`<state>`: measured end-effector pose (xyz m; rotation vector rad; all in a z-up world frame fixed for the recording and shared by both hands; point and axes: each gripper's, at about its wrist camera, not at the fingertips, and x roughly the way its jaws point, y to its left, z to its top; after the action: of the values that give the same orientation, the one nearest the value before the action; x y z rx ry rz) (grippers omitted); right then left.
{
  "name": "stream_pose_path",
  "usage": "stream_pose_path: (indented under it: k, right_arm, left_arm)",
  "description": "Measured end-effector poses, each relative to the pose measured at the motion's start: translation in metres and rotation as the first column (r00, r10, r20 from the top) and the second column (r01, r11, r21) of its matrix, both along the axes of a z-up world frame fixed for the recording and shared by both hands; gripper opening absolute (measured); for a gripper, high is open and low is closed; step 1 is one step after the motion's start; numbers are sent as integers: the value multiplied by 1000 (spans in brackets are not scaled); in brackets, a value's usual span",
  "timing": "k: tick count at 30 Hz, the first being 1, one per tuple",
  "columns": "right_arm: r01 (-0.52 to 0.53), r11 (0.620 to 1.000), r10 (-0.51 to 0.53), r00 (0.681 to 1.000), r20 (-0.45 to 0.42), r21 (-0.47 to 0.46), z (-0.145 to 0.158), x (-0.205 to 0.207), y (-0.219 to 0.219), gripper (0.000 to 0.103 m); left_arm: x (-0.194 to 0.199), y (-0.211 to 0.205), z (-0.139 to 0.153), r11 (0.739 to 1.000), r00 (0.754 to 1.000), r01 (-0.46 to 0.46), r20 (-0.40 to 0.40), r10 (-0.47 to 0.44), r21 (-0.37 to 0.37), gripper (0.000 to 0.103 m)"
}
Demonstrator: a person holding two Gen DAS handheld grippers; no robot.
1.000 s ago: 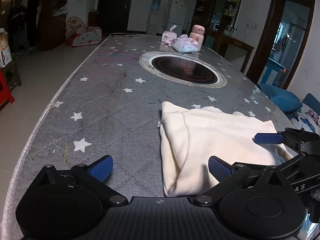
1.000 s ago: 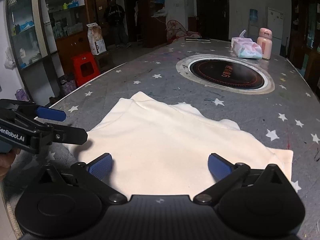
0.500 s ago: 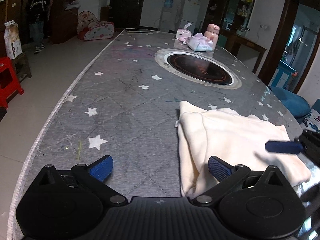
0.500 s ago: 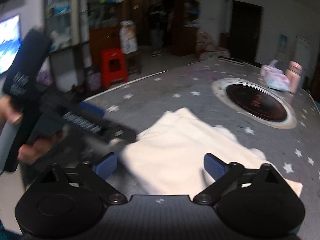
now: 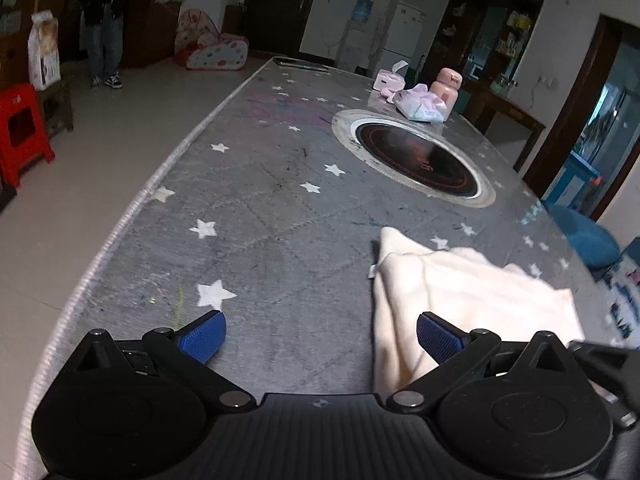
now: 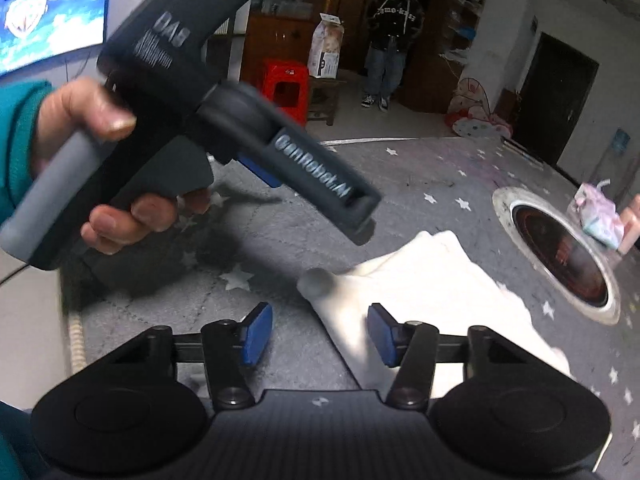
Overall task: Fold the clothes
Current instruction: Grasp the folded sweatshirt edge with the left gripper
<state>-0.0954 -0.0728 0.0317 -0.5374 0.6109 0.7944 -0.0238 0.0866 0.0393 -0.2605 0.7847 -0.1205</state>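
Observation:
A cream garment (image 5: pixel 460 292) lies folded on the grey star-patterned table cover (image 5: pixel 260 208). My left gripper (image 5: pixel 320 336) stands open just above the cover, its right pad over the garment's near left edge and nothing between the pads. In the right wrist view the garment (image 6: pixel 440 300) points one corner at my right gripper (image 6: pixel 320 332). The right gripper's jaws are closing. The cloth's edge lies between the pads, which do not press on it. A hand (image 6: pixel 100 120) in a teal sleeve holds the left gripper close above, at the upper left.
A round hob (image 5: pixel 416 156) is set into the table beyond the garment. Tissue packs (image 5: pixel 420 104) and a pink bottle (image 5: pixel 448 88) stand behind it. The table's left edge (image 5: pixel 132 216) drops to the floor. A red stool (image 6: pixel 284 84) and a standing person (image 6: pixel 392 32) are further off.
The right gripper has rolled and swung left, toward the garment's corner, and its jaws have narrowed. The left gripper now looms large in its view. The left gripper rolled a little and drifted left.

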Motion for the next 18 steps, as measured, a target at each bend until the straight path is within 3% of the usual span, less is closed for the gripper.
stream_pose_path:
  k: [4, 6, 8, 11, 18]
  right_arm:
    - [24, 999, -23, 1000, 22, -44, -8, 6, 9, 45]
    - [39, 998, -38, 999, 30, -51, -10, 8, 10, 34]
    - [61, 998, -61, 998, 24, -34, -8, 11, 8, 23]
    - [90, 996, -90, 996, -14, 21, -3, 17, 1, 16]
    - [131, 983, -122, 990, -75, 129, 12, 23, -18, 12]
  left_arm:
    - [6, 0, 2, 997, 1000, 0, -19, -1, -72, 103]
    - [8, -2, 3, 996, 1000, 0, -28, -2, -91, 103]
    - [10, -4, 2, 993, 999, 5, -37, -10, -117, 103]
    - [14, -8, 2, 984, 998, 14, -54, -24, -177, 103]
    - [27, -18, -5, 959, 993, 15, -110, -48, -284, 102]
